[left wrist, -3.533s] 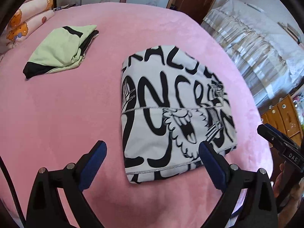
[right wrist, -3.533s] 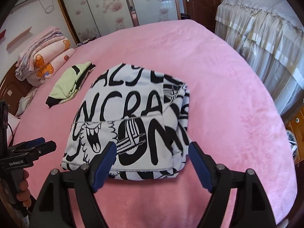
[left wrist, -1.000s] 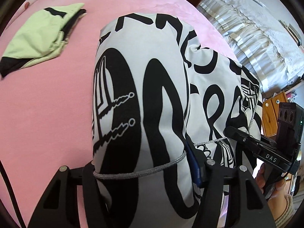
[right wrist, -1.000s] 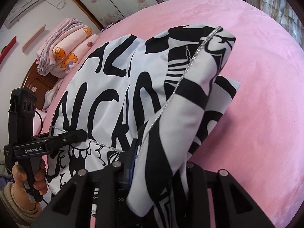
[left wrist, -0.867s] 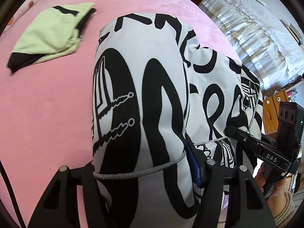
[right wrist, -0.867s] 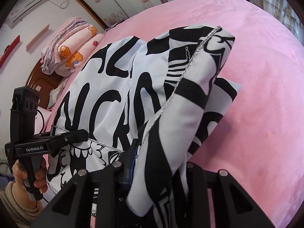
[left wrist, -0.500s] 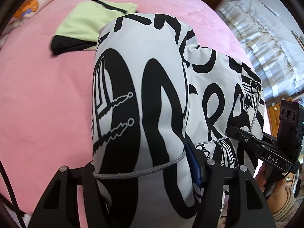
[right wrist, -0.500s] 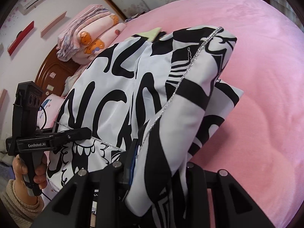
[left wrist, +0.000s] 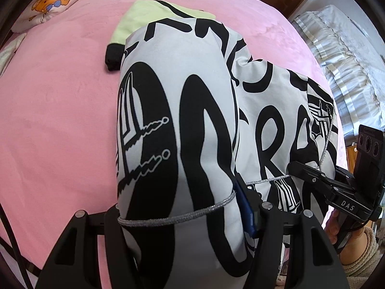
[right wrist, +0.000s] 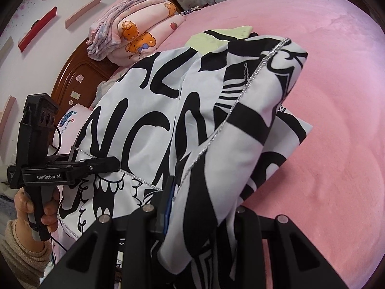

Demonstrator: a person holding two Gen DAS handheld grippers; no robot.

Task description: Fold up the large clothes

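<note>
A folded white garment with bold black lettering hangs lifted above the pink bed, gripped at two edges. My left gripper is shut on its thick near fold, the silver-trimmed hem lying across the jaws. My right gripper is shut on the other bunched edge of the lettered garment. In the right wrist view the left gripper pinches the hem at the left, held by a hand. In the left wrist view the right gripper clamps the hem at the right. A folded light-green garment lies on the bed, partly hidden behind the lifted cloth.
Folded bear-print quilts are stacked by the brown headboard. A second bed with a frilled cover stands beyond the pink bed's right edge. Bare pink bedcover stretches to the right.
Both grippers, open over the flat garment at first, now hold it lifted. Over the last second it has travelled toward the green garment, which now sits partly behind it.
</note>
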